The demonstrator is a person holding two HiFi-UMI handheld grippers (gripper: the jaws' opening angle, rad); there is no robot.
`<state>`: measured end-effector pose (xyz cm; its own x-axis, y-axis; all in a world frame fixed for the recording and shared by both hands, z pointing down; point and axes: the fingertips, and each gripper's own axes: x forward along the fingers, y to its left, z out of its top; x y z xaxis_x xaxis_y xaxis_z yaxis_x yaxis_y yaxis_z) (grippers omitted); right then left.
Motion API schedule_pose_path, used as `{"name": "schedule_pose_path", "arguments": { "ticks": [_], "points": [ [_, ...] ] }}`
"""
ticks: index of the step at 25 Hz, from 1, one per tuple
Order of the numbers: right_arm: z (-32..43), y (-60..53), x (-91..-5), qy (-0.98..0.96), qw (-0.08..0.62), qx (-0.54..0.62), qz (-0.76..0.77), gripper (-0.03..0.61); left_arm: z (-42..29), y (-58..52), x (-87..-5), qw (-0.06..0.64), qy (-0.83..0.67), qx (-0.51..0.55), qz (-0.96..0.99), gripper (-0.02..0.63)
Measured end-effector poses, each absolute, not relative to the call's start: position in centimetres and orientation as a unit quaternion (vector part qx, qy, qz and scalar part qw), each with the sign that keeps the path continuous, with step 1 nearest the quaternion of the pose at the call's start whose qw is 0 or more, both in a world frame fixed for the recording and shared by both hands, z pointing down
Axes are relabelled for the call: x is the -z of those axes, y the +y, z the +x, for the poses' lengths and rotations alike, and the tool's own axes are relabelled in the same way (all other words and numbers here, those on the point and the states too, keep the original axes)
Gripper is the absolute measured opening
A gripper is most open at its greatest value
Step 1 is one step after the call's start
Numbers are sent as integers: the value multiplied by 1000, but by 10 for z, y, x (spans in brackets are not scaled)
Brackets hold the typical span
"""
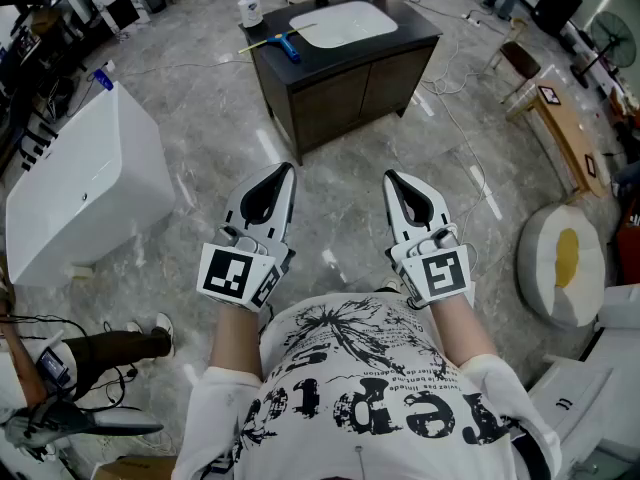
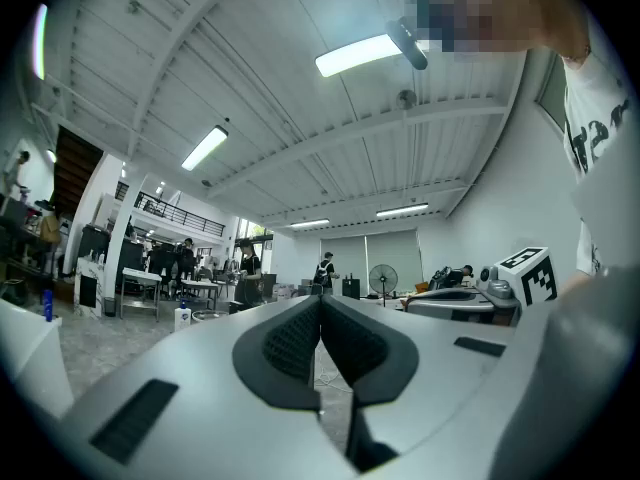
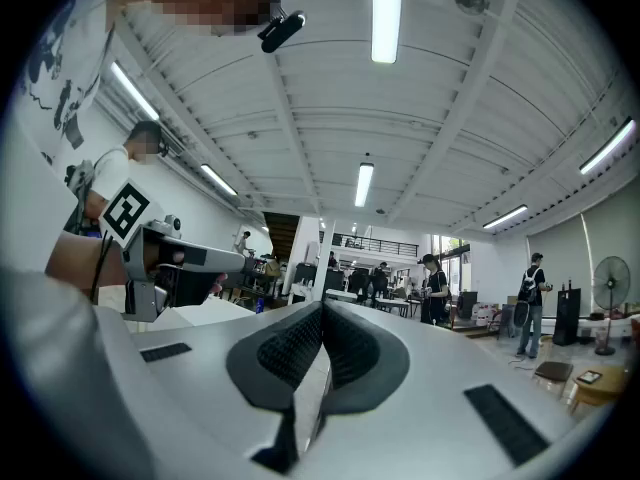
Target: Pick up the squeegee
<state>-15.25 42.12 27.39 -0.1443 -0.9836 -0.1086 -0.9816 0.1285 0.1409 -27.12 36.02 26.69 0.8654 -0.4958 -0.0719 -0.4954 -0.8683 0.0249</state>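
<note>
The squeegee, with a blue handle and a thin yellow blade, lies on the dark cabinet top far ahead, left of the white sink basin. My left gripper and right gripper are held side by side close to my body, well short of the cabinet. Both point forward over the floor. In the left gripper view the pads meet with nothing between them. The right gripper view shows its pads pressed together and empty too. Neither gripper view shows the squeegee.
A white bottle stands at the cabinet's back left corner. A large white tub sits on the floor to the left. A wooden bench and a round white cushion are on the right. Cables run across the grey floor.
</note>
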Motion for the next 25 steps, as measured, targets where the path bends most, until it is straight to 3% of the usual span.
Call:
{"name": "schedule_pose_path", "arguments": {
  "ticks": [4,15,16,18,25],
  "points": [
    [-147,421,-290,-754,39,82,650,12,-269,356,-269,7,-259,38,965,14],
    [-139,409,-294,-748,8,63,661,14,-271,346,-281,25,-262,42,964,15],
    [-139,407,-295,-748,7,62,661,14,-272,344,-280,26,-263,48,963,44],
    [-136,402,-296,-749,10,61,660,14,-272,335,-280,26,-276,53,959,315],
    [-97,363,-313,-756,7,40,654,14,-248,296,-300,10,-332,10,943,344]
  ]
}}
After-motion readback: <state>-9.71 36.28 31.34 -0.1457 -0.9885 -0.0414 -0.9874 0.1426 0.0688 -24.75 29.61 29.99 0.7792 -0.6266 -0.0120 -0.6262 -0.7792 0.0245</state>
